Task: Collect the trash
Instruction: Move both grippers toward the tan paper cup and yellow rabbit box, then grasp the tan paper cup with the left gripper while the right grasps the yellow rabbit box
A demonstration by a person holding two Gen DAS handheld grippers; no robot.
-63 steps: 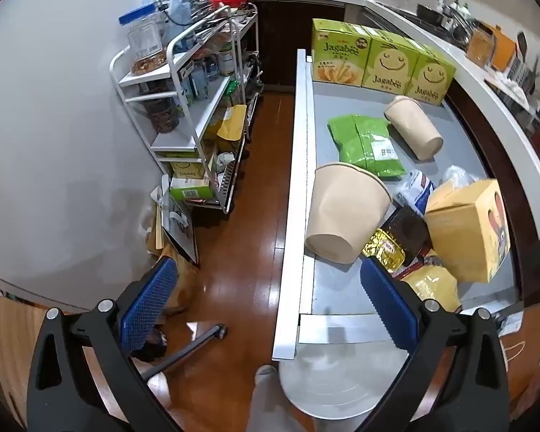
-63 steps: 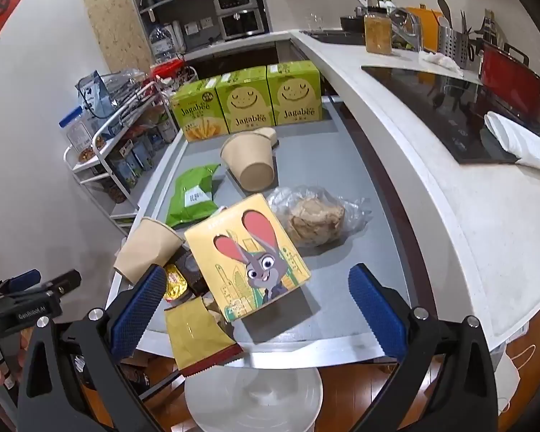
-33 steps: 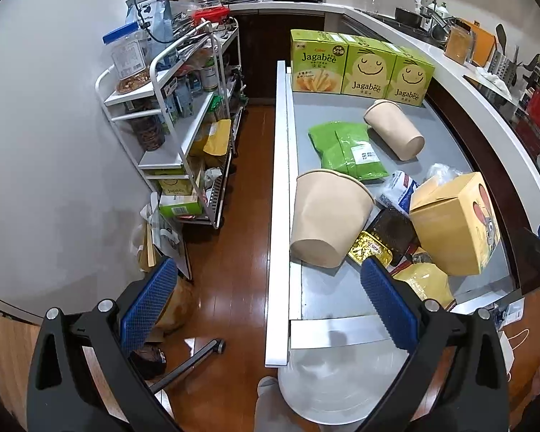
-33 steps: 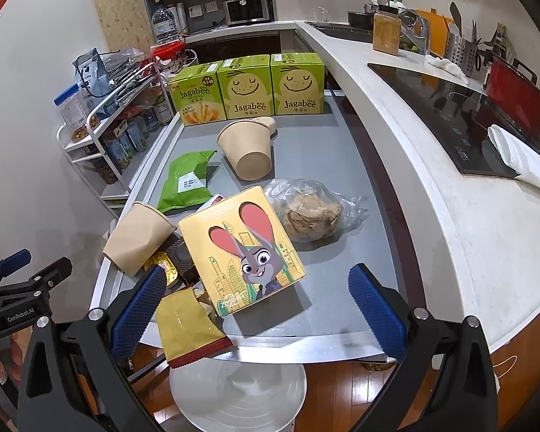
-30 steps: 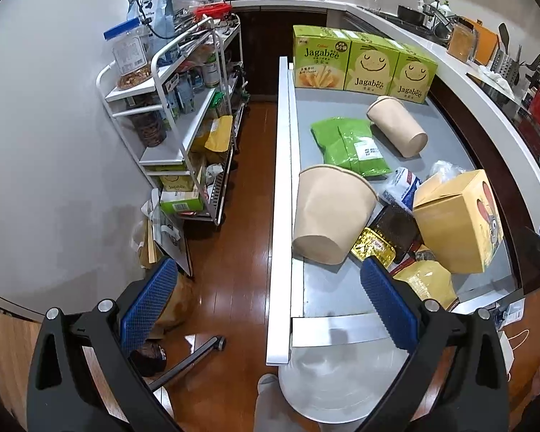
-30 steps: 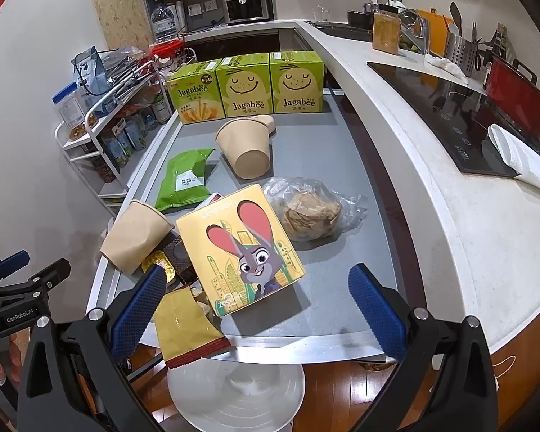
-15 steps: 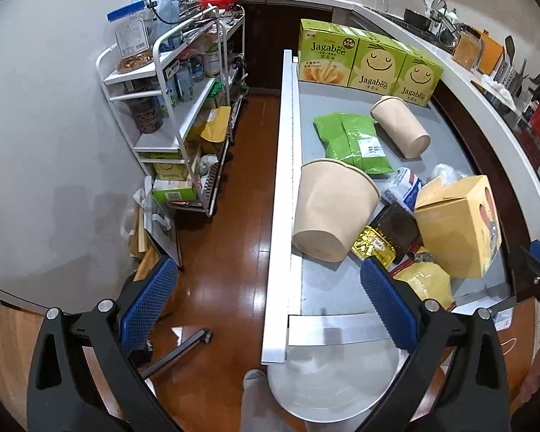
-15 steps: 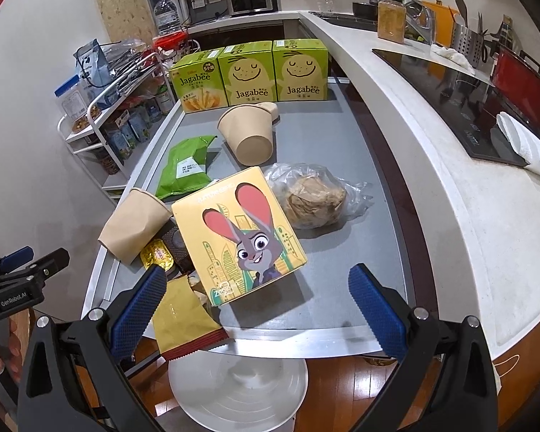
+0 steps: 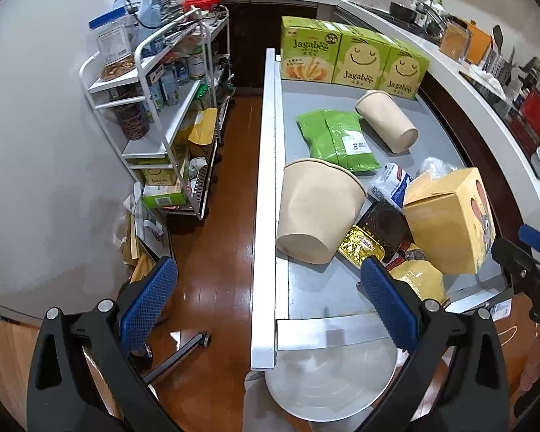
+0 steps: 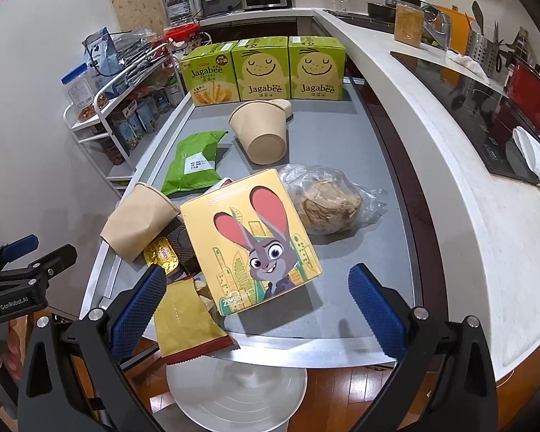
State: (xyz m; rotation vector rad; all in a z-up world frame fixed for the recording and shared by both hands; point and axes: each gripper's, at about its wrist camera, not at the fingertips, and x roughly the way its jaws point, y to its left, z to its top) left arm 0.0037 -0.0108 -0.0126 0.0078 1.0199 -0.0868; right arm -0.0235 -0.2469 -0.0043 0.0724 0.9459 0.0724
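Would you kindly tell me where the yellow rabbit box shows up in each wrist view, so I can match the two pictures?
Left wrist view: the yellow rabbit box sits at right of centre, tilted, its rabbit face turned toward the right edge.
Right wrist view: the same box fills the centre, rabbit face toward the camera.
Shared landmark: the three green Jagabee boxes in a row at the grey counter's far end.

On the desk (image 10: 360,165), three snack boxes (image 10: 262,68) line the far edge. Before them lies a tipped cup (image 10: 261,133), a pouch (image 10: 194,160) to its left (flat), and nearer, the rabbit box (image 10: 252,244).
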